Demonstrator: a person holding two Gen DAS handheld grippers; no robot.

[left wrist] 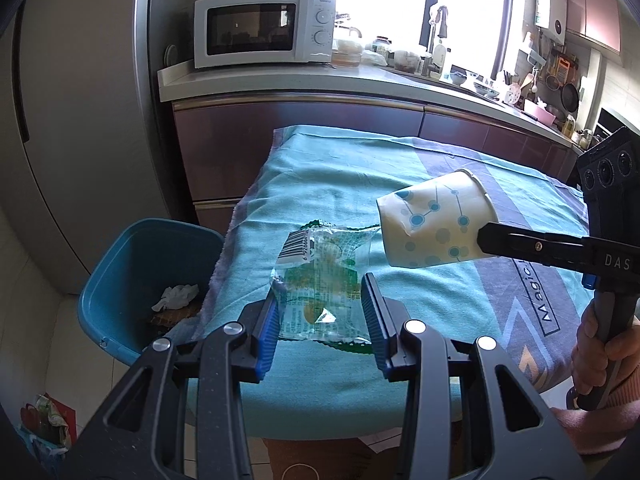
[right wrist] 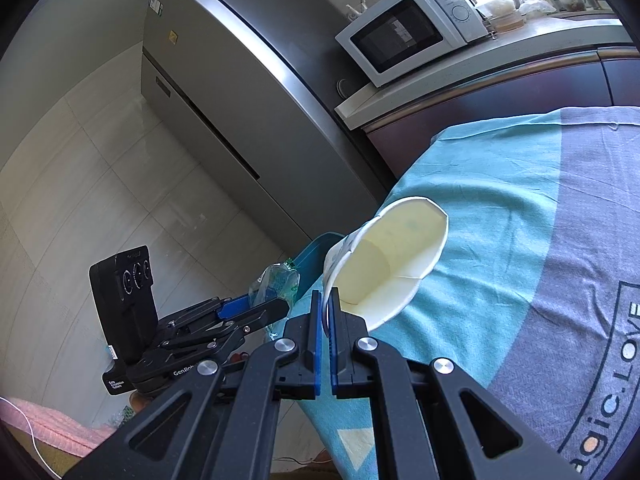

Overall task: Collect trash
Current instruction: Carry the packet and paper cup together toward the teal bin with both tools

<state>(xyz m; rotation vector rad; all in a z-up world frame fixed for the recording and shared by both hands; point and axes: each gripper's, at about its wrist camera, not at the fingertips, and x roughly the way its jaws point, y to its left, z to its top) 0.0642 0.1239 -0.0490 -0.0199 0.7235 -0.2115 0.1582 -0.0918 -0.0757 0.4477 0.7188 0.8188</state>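
The left gripper (left wrist: 322, 314) holds a clear plastic wrapper (left wrist: 320, 276) with green print and a barcode; its blue pads (left wrist: 269, 332) stand partly apart and press the wrapper's two sides, so it is clamped on the wrapper above the near left part of the table. In the right wrist view the same gripper (right wrist: 276, 306) shows from the side, the crumpled wrapper (right wrist: 276, 282) sticking up out of its fingers. The right gripper (right wrist: 326, 312) has its jaws together on the rim of a paper cup (right wrist: 394, 256), pinching the wall near the mouth; the cup is tilted on its side in the air, its cream inside facing the right wrist camera. From the left wrist view the cup (left wrist: 436, 220) shows a pattern of blue-green dots and lines, its base pointing left towards the wrapper, with the right gripper (left wrist: 486, 238) reaching in from the right and a hand (left wrist: 596, 344) around its handle. The table carries a turquoise cloth (left wrist: 320, 184) with a grey-purple printed panel. A blue bin (left wrist: 120, 272) stands on the floor just beside the table's left edge, with crumpled white tissue (left wrist: 176, 296) in it. Behind, a white microwave (left wrist: 262, 30) sits on the counter (left wrist: 280, 80), next to a grey refrigerator (right wrist: 224, 64).
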